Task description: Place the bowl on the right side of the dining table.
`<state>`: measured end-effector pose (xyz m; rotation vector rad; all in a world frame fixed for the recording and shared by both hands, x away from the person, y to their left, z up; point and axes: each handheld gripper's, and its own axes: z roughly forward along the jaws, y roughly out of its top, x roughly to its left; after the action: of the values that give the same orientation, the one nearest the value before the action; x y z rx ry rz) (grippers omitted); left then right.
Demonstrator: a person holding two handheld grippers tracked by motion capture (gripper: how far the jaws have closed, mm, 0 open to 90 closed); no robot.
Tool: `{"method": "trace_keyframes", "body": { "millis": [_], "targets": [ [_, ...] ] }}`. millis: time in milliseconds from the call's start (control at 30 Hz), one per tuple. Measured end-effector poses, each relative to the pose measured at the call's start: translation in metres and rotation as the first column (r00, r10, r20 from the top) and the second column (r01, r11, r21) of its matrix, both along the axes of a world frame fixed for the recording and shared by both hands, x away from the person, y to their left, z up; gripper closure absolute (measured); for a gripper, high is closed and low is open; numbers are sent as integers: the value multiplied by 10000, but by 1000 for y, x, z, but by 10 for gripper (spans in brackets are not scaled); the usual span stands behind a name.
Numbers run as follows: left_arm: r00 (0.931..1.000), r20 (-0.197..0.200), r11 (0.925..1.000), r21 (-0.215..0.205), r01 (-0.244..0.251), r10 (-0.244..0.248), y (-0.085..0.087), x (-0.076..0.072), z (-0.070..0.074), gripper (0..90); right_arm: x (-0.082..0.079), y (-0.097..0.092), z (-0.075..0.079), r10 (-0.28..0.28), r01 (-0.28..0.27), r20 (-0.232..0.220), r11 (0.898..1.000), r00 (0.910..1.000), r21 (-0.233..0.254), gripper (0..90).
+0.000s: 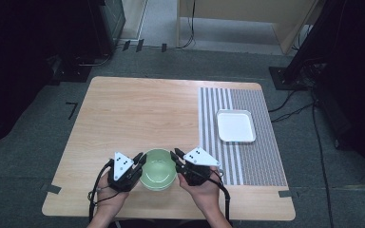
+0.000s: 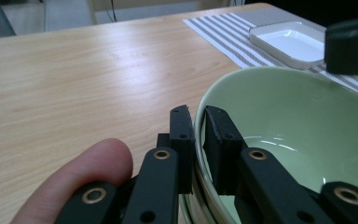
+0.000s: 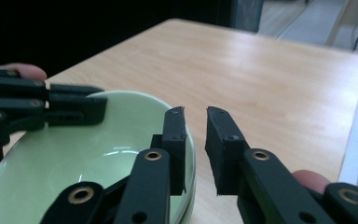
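The green bowl [image 1: 158, 169] sits on the wooden table [image 1: 138, 114] near its front edge, directly btw. the two grippers. The left gripper [image 1: 139, 160] is at the bowl's left rim; the left gripper view shows what the high view cannot: the rim [image 2: 199, 126] goes between the two jaws, one jaw outside and one inside the bowl, clamped on the rim. The right gripper [image 1: 176, 156] is at the bowl's right rim. In the right gripper view its jaws stand a little apart, one jaw over the rim [image 3: 189, 140] on the inner side, the other outside over the table, w/ a gap that does not pinch the rim. Beyond the right gripper, farther to the right, a white tray [image 1: 236, 126] lies on a striped mat [image 1: 261, 156], well apart from the bowl.
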<state>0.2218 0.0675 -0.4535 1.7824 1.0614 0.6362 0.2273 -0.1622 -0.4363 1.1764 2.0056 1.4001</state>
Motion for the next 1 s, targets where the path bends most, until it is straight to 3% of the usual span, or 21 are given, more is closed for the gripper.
{"method": "trace_keyframes", "body": {
  "millis": [133,200,267,333,433,500,567,633,700,733,767,800,867,933,1000],
  "targets": [
    [9995,321,9999,-162,36,-31,1,-2,2,832,5,1,-7,240,-243,-846,9997,9961,-21,731],
    [9986,527,9967,-808,112,-70,4,-5,8,879,6,3,-10,140,-150,-1134,9999,9935,-80,736],
    [9961,875,9975,-697,115,-54,4,-7,16,891,7,4,-12,96,-104,-1335,9999,9910,-47,769],
    [9961,883,9976,-687,79,-18,6,-7,22,900,6,5,-14,-58,39,-1350,9999,9908,-146,824],
    [9984,562,9966,-823,94,-48,8,-5,22,900,6,6,-14,-209,179,-1294,9995,9914,-242,861],
    [9998,-11,9963,-839,207,-209,10,0,17,889,7,5,-14,-195,177,-1335,9997,9909,-149,859],
    [9975,-628,9960,-845,286,-339,8,4,9,729,8,5,-15,-197,195,-1543,9998,9878,-32,858],
    [9966,-780,9979,-620,203,-252,4,5,6,680,6,6,-15,-273,246,-1351,9995,9905,-215,866],
    [9968,-773,9990,-412,168,-199,2,4,5,681,5,7,-15,-303,270,-1181,9992,9925,-295,870],
    [9971,-741,9995,-275,137,-157,0,4,4,706,2,9,-14,-324,294,-722,9987,9969,-427,876],
    [9976,-685,9999,-112,78,-85,-1,4,4,706,2,9,-14,-324,294,-722,9987,9969,-427,876],
    [9987,-488,9999,133,-105,111,-2,2,4,792,0,10,-13,-307,284,-409,9980,9987,-573,876],
    [9992,-392,9996,251,-106,116,-3,2,4,807,-1,10,-13,-290,275,-225,9974,9993,-663,875],
    [9999,90,9974,708,-132,126,-6,-2,3,823,-1,11,-13,-274,272,-26,9973,9996,-689,876],
    [9997,200,9979,637,-149,137,-5,-3,4,835,-2,11,-13,-297,305,132,9972,9995,-675,876]
  ]
}}
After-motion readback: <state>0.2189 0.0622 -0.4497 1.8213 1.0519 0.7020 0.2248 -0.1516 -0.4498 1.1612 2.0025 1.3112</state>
